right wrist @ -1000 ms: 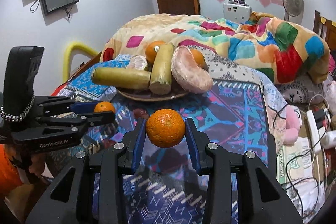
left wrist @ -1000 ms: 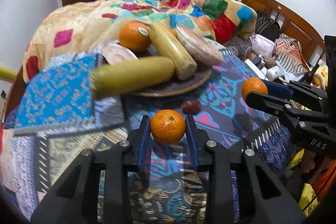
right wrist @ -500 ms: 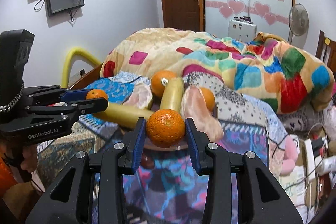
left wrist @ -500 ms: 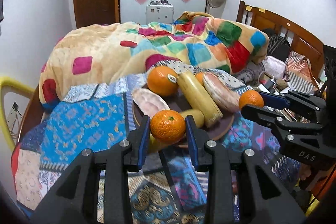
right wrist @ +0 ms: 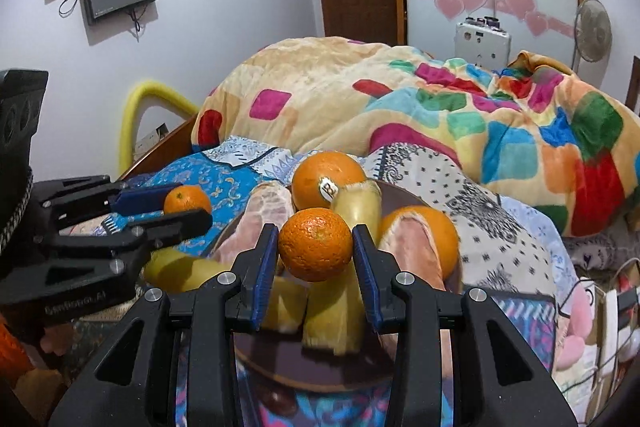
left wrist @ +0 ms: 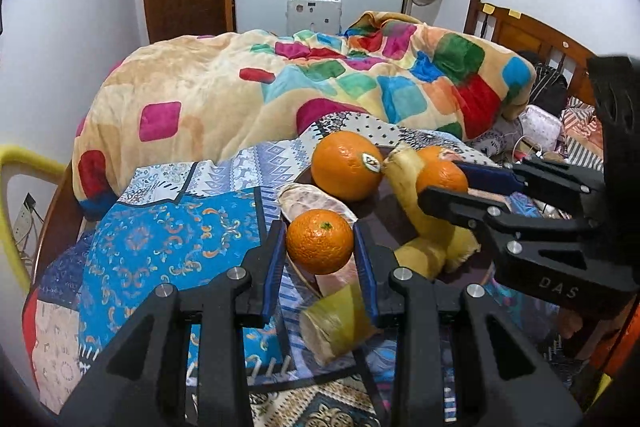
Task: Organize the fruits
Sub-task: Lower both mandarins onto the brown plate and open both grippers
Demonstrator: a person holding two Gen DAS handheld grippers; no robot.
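Note:
My left gripper [left wrist: 320, 251] is shut on a small orange [left wrist: 320, 241] and holds it above the near left edge of the dark round plate [left wrist: 384, 223]. My right gripper [right wrist: 315, 247] is shut on another small orange [right wrist: 315, 243] over the plate [right wrist: 320, 375]. The plate holds a large stickered orange [left wrist: 346, 165], long yellow fruit pieces [left wrist: 430, 227] and peeled pink pomelo segments [right wrist: 416, 247]. The right gripper also shows in the left wrist view [left wrist: 444, 183], and the left gripper in the right wrist view [right wrist: 186, 201].
The plate lies on a patterned blue cloth [left wrist: 160, 243] on a bed, with a colourful patchwork blanket [left wrist: 320, 87] heaped behind. A yellow foam-padded rail [left wrist: 8, 187] is at the left. Clutter and a wooden headboard [left wrist: 532, 35] are at the right.
Both grippers have moved forward and up toward the plate, each still holding its orange. They now hang over the plate rather than short of it.

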